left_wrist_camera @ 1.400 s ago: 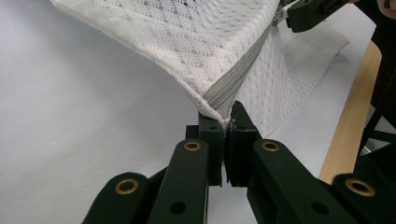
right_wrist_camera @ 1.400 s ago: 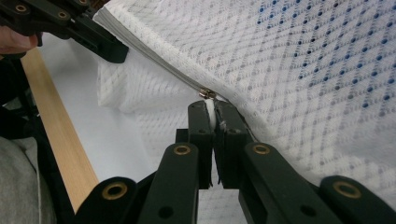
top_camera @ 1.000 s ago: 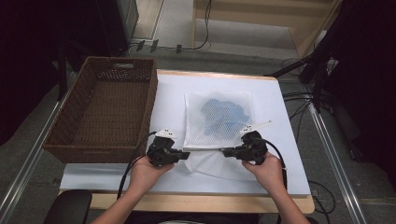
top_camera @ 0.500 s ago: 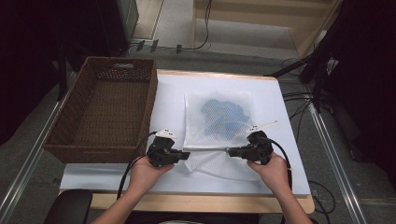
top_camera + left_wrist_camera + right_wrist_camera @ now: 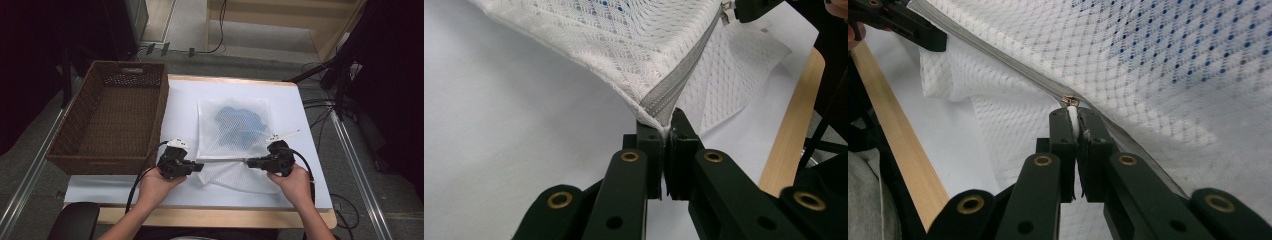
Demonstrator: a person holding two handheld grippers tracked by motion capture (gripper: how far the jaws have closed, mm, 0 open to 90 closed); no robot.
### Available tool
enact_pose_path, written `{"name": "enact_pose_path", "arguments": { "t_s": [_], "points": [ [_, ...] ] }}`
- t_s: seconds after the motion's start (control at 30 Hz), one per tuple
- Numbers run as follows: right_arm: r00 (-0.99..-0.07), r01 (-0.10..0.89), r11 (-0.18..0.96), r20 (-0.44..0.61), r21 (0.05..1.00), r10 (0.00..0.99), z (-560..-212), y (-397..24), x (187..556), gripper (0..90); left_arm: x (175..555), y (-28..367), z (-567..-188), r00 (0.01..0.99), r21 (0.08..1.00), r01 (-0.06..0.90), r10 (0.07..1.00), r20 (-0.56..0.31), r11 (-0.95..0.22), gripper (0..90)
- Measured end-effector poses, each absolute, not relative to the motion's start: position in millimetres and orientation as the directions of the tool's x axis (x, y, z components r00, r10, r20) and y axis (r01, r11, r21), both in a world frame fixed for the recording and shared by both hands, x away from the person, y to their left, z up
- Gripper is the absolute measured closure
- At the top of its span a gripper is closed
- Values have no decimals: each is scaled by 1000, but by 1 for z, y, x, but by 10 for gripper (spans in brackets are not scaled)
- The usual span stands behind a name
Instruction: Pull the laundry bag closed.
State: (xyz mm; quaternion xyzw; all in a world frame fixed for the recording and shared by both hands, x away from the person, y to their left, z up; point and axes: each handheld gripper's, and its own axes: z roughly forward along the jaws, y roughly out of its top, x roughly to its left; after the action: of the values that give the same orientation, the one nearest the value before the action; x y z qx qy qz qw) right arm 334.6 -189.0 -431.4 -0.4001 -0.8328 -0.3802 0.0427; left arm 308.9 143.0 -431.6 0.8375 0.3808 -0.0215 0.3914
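A white mesh laundry bag (image 5: pixel 235 112) with a blue cloth (image 5: pixel 240 125) inside lies in the middle of the white table (image 5: pixel 300 110). Its grey zipper (image 5: pixel 222 160) runs taut along the near edge, lifted between both grippers. My left gripper (image 5: pixel 200 166) is shut on the zipper's left end, at the bag's corner (image 5: pixel 659 112); its jaws (image 5: pixel 667 131) pinch the grey tape. My right gripper (image 5: pixel 248 161) is shut on the zipper pull (image 5: pixel 1070 101), with its white tab between the jaws (image 5: pixel 1074 117). A flap of mesh (image 5: pixel 240 175) hangs below the zipper toward the person.
A large brown wicker basket (image 5: pixel 162 105) stands on the table's left side, close to my left gripper. The wooden front edge (image 5: pixel 215 217) of the table lies near the person's hands. Cables (image 5: pixel 320 105) trail off the right edge.
My right gripper has slid a little to the right along the zipper line, then held. The left gripper stays where it was.
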Motion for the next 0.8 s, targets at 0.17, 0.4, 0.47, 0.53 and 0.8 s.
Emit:
{"name": "enact_pose_path", "arguments": {
  "t_s": [0.17, 0.4, 0.47, 0.53, 0.8],
  "points": [
    [-669, 704, 403, 356, 585, 652, -435, -197, 332, 883, 308, 147, -429, 700, 638, 664, 623, -349, -389, 881],
    [-661, 708, 391, 359, 588, 659, -432, -203, 329, 883, 307, 145, -430, 706, 639, 659, 619, -344, -397, 881],
    [-663, 707, 391, 358, 590, 658, -432, -203, 328, 883, 307, 145, -430, 706, 638, 660, 619, -344, -398, 881],
    [-662, 707, 387, 361, 592, 657, -432, -205, 326, 882, 307, 146, -430, 705, 639, 661, 618, -347, -395, 881],
    [-656, 714, 382, 368, 588, 659, -434, -208, 323, 882, 307, 144, -430, 710, 639, 657, 614, -344, -401, 881]
  ]
}}
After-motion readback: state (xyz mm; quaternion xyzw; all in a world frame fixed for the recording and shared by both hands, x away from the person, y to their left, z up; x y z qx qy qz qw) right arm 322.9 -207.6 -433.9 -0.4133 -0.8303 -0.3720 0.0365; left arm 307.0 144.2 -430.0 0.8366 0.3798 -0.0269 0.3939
